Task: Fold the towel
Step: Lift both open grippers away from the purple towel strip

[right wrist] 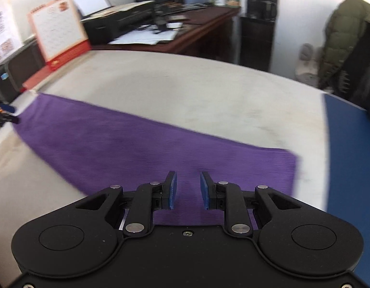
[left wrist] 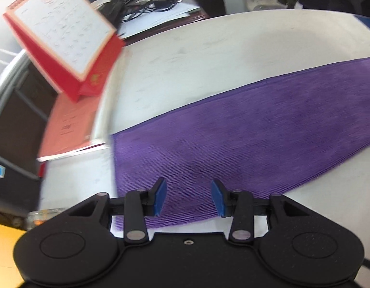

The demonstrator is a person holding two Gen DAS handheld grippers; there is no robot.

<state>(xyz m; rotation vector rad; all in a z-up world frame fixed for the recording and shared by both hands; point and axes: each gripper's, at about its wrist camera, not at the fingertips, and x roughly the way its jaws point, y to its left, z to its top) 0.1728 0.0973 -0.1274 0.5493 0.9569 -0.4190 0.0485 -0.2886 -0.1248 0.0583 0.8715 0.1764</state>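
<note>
A long purple ribbed fabric towel lies flat on the white table. The left gripper and right gripper hover over opposite ends, jaws apart, holding nothing.

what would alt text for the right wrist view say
A purple towel lies flat on a white table, with the open, empty right gripper above its near edge. A red desk calendar stands at the far left.

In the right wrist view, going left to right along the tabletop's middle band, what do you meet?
Left tongs at the towel's corner → purple towel → bare white tabletop → blue surface.
</note>
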